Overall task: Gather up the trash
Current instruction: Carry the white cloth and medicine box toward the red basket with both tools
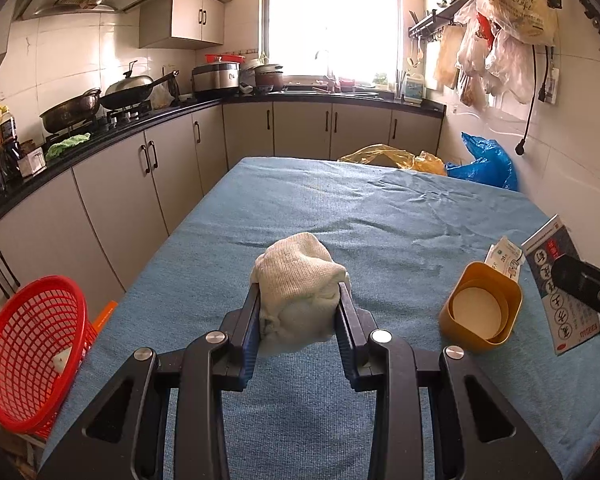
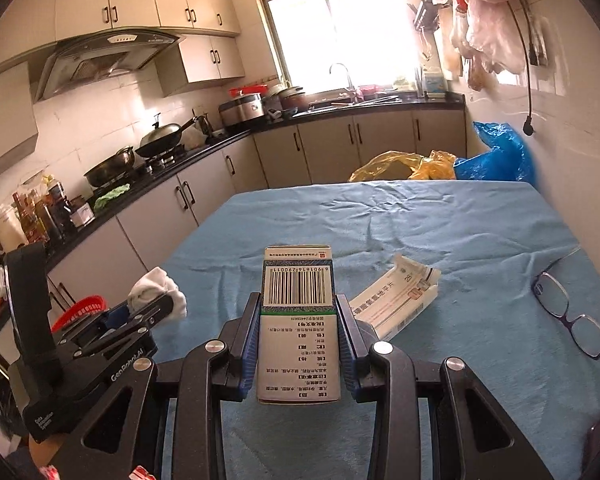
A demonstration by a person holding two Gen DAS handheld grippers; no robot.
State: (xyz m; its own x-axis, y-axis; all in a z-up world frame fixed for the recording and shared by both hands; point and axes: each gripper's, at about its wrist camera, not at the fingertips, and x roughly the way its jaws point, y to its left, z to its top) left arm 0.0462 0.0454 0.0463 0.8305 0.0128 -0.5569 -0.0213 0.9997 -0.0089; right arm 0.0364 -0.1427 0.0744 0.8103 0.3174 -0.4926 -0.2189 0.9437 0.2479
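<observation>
1. The left gripper point(image 1: 299, 312) pinches a crumpled white cloth wad point(image 1: 298, 286) between its two fingers, held above the blue tablecloth point(image 1: 340, 208) that covers the table.
2. In the right wrist view the same left gripper point(image 2: 156, 304) shows at the left, the white wad point(image 2: 158, 288) bulging out past its fingertips.
3. The right gripper point(image 2: 298, 332) clamps a medicine box point(image 2: 298, 320) by its two side faces; the barcode end points away from the camera and the printed panel faces up.
4. From the left wrist view that box point(image 1: 556, 280) stands at the far right edge, held up off the cloth by the right gripper point(image 1: 588, 288), whose finger state cannot be told from this side.
5. A red mesh basket point(image 1: 32, 356) sits beyond the table's left edge, tilted with its mouth toward the table; a small pale scrap lies inside it.
6. A yellow cup point(image 1: 480, 308) lies on its side on the cloth, its opening facing the camera, with a paler cup nested inside.
7. A flattened white carton point(image 2: 396, 300) lies on the cloth just beyond and to the right of the right gripper's fingers; in the left view its end point(image 1: 504, 258) shows just behind the yellow cup.
8. A pair of eyeglasses point(image 2: 572, 316) rests near the table's right edge, well apart from the carton.
9. Yellow point(image 2: 400, 166) and blue plastic bags point(image 2: 496, 156) sit beyond the table's far end.
</observation>
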